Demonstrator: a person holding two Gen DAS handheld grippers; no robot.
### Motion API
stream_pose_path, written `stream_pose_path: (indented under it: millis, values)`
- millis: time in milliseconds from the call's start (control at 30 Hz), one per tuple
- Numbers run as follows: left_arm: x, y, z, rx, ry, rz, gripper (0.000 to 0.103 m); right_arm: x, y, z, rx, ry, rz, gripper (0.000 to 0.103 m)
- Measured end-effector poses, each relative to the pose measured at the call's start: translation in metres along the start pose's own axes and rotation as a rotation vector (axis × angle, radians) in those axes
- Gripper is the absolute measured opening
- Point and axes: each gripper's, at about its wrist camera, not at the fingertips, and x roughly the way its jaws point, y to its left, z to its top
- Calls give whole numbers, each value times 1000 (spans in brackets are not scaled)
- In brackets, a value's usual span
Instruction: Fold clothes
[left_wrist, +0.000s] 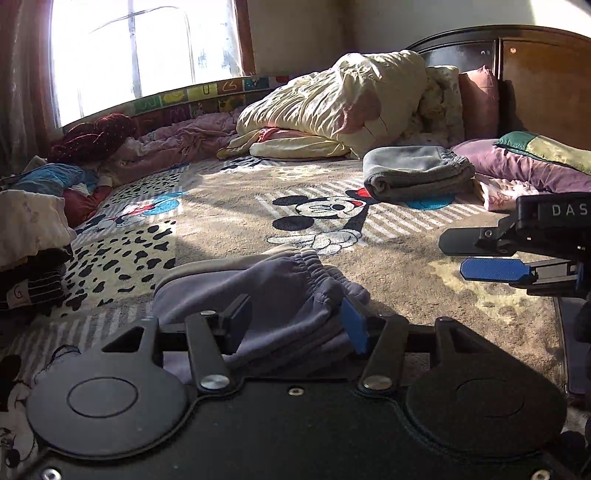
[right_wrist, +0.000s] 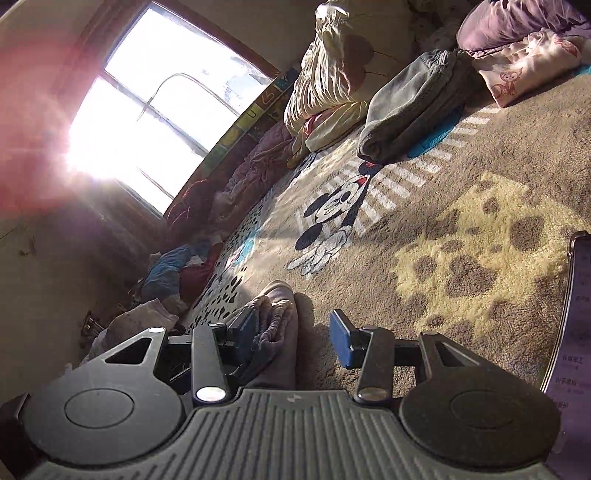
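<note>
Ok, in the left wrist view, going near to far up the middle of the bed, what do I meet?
left gripper → purple pants between its fingers → Mickey print on the blanket → cream quilt → window.

Strong daylight through the blown-out window (left_wrist: 144, 55), pink lens flare washing the right wrist view's left side, sunlit patches and long shadows across the blanket (left_wrist: 388, 258), dim corners, fisheye bending at edges, slightly soft focus throughout
</note>
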Motion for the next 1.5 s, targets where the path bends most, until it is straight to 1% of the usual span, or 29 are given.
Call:
stream_pose_path:
  millis: [33,100,167,233,267,300,333,367,400,433,500,533,567,633,667,733,767,800,833,867,900,967,1067,1167,1267,1300,1333,1433,1500]
  values:
    - [3,14,2,-52,-2,20,53,11,10,3,-42,10,9,46]
    - [12,37,5,-112,-1,56,46,36,35,7,-143,28,37,46]
    - [21,47,6,-119,-2,69,43,63,62,12,-246,53,69,45]
    - [30,47,1,-121,19,63,43,94,82,15,-327,97,93,45]
    - [37,45,-5,-105,59,53,43,110,86,14,-362,121,80,43]
    - [47,40,-13,-68,134,31,42,125,85,11,-398,157,33,42]
    - [50,32,-23,-1,174,26,42,141,78,5,-432,202,-37,42]
    - [44,25,-29,59,158,29,42,156,72,-1,-466,248,-107,40]
    - [38,23,-28,70,146,18,42,165,63,-7,-501,266,-152,39]
    - [33,27,-24,37,129,7,43,162,54,-11,-527,242,-148,39]
    - [23,39,-14,-50,67,1,43,144,53,-11,-550,192,-147,41]
    - [24,44,-8,-68,42,12,43,133,54,-11,-564,157,-147,45]
    - [30,47,-3,-72,32,18,43,125,56,-11,-578,124,-143,46]
    - [45,49,4,-71,25,20,42,126,58,-13,-597,126,-158,49]
    - [57,51,4,-71,44,25,42,131,56,-14,-588,148,-163,49]
    - [83,50,-7,-41,145,51,43,140,48,-15,-557,184,-180,52]
    - [86,49,-9,-32,160,51,43,142,44,-14,-536,193,-185,57]
    - [80,49,-7,-32,145,40,43,142,42,-11,-507,193,-185,60]
    - [72,54,-6,-73,122,23,44,141,40,-9,-478,193,-185,61]
    - [62,63,-5,-144,93,1,45,140,37,-6,-440,199,-183,63]
    - [55,70,-5,-203,78,-7,48,139,31,-3,-386,213,-178,65]
    - [49,89,-12,-335,94,-22,48,141,18,3,-262,252,-152,68]
    - [45,118,-25,-539,133,-54,48,141,2,8,-96,280,-84,69]
    - [49,138,-37,-709,185,-101,48,144,-2,8,-32,311,-62,69]
    - [52,142,-49,-864,223,-181,49,149,10,0,-74,381,-40,69]
    - [52,141,-53,-901,228,-199,49,150,14,-3,-86,387,-41,69]
    - [51,139,-56,-930,230,-208,49,150,14,-5,-72,387,-38,69]
    - [48,133,-57,-942,221,-198,48,151,16,-11,-25,376,-34,69]
    - [49,132,-56,-973,218,-196,47,152,21,-15,-19,365,-43,69]
